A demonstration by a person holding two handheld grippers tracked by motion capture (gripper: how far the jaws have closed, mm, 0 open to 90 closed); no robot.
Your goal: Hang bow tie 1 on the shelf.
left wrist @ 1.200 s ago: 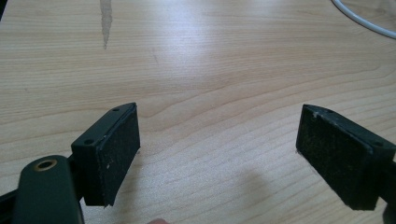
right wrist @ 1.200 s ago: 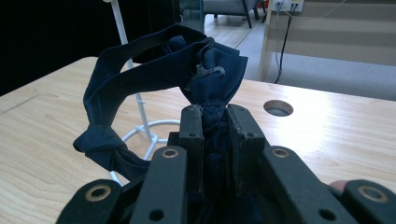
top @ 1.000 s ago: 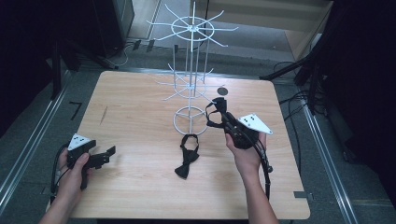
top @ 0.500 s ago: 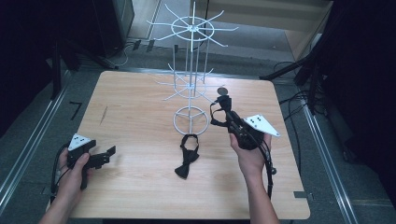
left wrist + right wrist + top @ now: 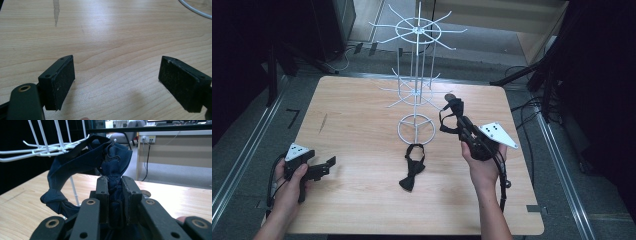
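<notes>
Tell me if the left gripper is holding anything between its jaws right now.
No: in the left gripper view the left gripper stands with its jaws wide apart, and between them lies nothing but the bare wooden table.

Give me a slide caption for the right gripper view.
Right gripper clamps a dark blue bow tie beside the white wire rack.

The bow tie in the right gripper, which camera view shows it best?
The right gripper view: the dark blue bow tie sits close up, pinched between the right gripper jaws, its strap looping left by the white wire rack. The high view shows it small and dark. The left gripper view looks at bare table.
</notes>
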